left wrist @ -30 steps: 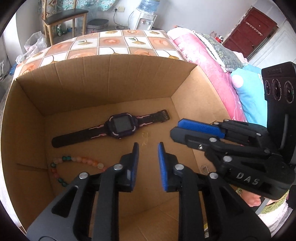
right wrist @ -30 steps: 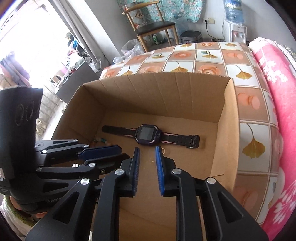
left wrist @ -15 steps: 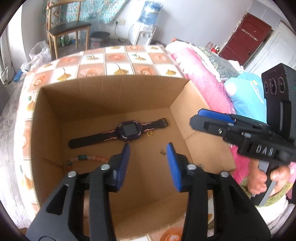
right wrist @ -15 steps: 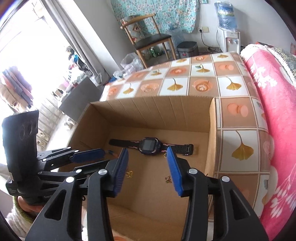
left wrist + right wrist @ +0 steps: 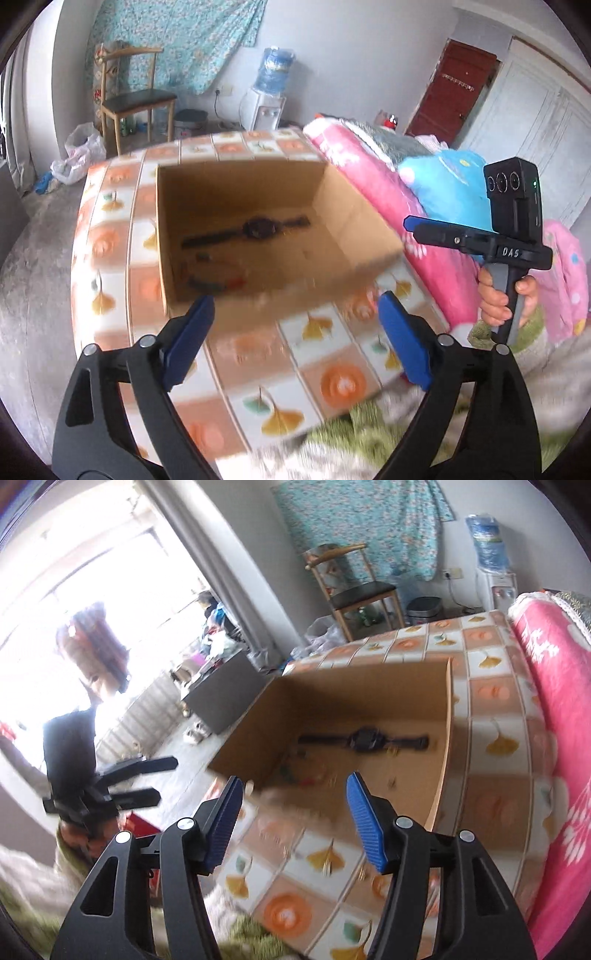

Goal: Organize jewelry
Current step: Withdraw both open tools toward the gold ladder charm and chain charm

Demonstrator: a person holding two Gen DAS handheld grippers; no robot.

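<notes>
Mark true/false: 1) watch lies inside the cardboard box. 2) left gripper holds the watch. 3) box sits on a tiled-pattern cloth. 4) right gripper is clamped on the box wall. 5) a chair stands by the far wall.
1) True: the watch lies on the floor of the cardboard box.
2) False: the left gripper is empty, jaws opening, short of the box.
3) True: the tiled-pattern cloth is under it.
4) False: the right gripper grips nothing, jaws opening.
5) True: chair.

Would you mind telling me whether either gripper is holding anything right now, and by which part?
Nothing is held. The left gripper and right gripper are both empty, jaws opening, above the tiled cloth; the watch lies inside the cardboard box.
</notes>
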